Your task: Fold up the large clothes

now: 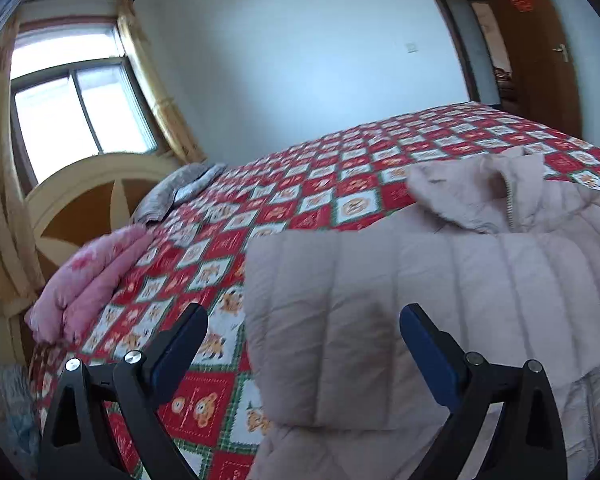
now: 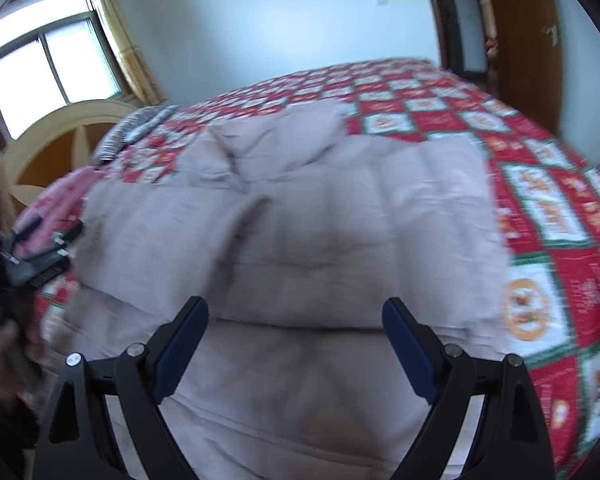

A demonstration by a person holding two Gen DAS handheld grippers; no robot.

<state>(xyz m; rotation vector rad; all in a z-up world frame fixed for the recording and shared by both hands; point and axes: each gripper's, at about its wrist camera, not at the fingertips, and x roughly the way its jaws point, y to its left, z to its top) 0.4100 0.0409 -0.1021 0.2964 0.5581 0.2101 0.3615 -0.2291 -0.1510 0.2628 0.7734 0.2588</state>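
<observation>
Both grippers gape wide and hold nothing: the left gripper (image 1: 304, 320) hangs over the jacket's (image 1: 440, 300) left edge, the right gripper (image 2: 296, 314) over its middle. The jacket, a pale quilted puffer with soft ribbed channels, lies on the bed (image 1: 300, 192) with one side panel already turned in. Judged next: pinch an outer edge and fold it across.

Jacket (image 1: 440, 280) on bedspread (image 1: 300, 184), pillows (image 1: 84, 280) left
</observation>
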